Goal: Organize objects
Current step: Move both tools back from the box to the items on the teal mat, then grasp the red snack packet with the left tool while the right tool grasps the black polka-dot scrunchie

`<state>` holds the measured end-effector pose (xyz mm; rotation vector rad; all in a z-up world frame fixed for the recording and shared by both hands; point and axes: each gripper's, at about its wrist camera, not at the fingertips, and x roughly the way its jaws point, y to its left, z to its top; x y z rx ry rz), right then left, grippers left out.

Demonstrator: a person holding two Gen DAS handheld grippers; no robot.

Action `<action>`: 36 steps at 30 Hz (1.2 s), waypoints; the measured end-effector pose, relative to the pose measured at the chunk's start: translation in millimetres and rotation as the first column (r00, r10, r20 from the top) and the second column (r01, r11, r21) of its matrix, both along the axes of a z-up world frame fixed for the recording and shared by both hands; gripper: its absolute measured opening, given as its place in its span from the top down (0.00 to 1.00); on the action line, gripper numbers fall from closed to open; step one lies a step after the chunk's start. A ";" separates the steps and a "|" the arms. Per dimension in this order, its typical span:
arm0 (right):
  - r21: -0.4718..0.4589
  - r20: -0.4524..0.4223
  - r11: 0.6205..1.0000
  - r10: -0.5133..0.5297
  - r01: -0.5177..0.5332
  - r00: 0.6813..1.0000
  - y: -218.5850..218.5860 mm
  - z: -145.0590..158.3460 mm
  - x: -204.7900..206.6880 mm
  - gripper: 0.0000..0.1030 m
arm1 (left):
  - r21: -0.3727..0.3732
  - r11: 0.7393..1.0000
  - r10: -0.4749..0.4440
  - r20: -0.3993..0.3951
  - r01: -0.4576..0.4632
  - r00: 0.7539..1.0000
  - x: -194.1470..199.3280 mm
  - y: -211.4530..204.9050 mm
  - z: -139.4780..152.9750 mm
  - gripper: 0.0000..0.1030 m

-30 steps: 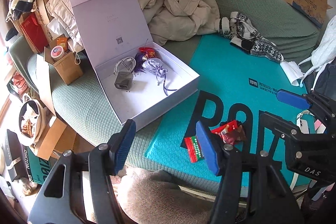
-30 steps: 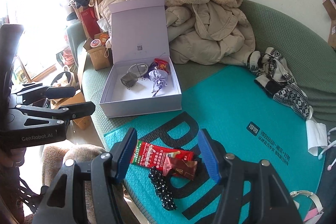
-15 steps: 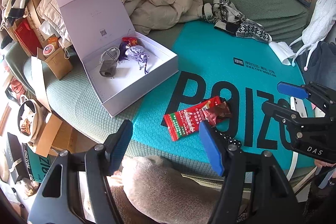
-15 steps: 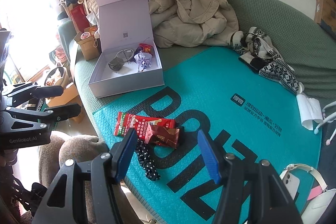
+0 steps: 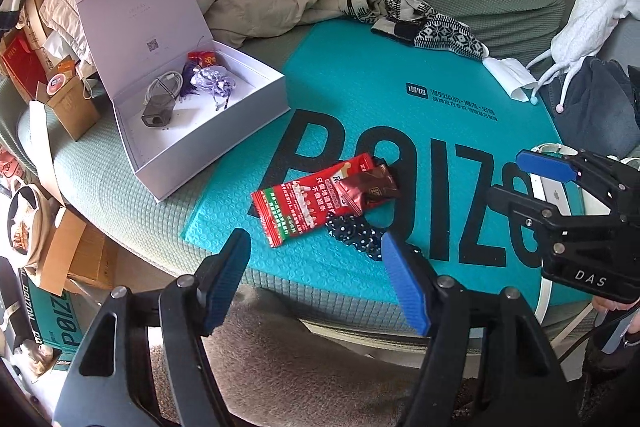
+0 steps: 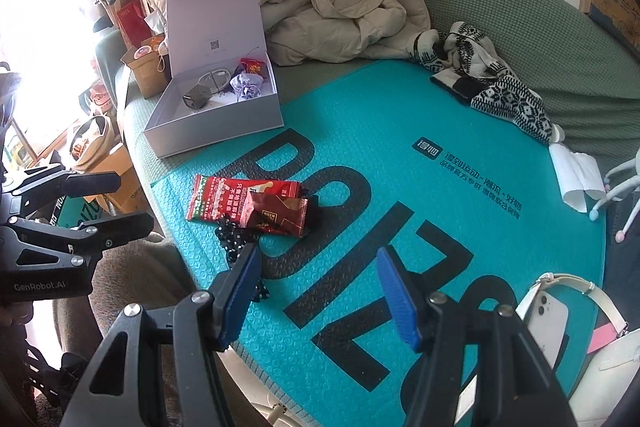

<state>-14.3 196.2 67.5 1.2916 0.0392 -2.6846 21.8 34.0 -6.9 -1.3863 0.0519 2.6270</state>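
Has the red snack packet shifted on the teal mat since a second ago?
No. The red snack packet lies across the same black letter on the teal mat; only the cameras moved.

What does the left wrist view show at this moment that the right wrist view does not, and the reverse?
Only the left wrist view shows the right gripper from the side, jaws open, and a white hoodie at far right. Only the right wrist view shows the left gripper at its left edge, open, and a white phone plainly. Both share the open white box, the red snack packet with the brown wrapper on it, the polka-dot scrunchie and the teal mailer.
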 end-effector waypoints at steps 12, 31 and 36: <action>-0.036 0.095 0.999 0.031 -0.028 0.995 0.8 -52.4 -20.9 0.41 | 0.001 0.999 -0.038 0.100 0.038 0.994 -9.3 5.3 -67.6 0.35; -0.087 0.185 0.974 0.220 -0.207 0.958 -64.9 -89.0 -52.3 0.64 | -0.002 0.997 -0.075 0.138 0.076 0.988 -70.8 -38.4 -102.7 0.35; -0.081 0.203 0.981 0.188 -0.175 0.961 -51.1 -91.1 -56.5 0.72 | 0.008 0.991 -0.133 0.149 0.133 0.980 -87.7 -33.0 -107.8 0.35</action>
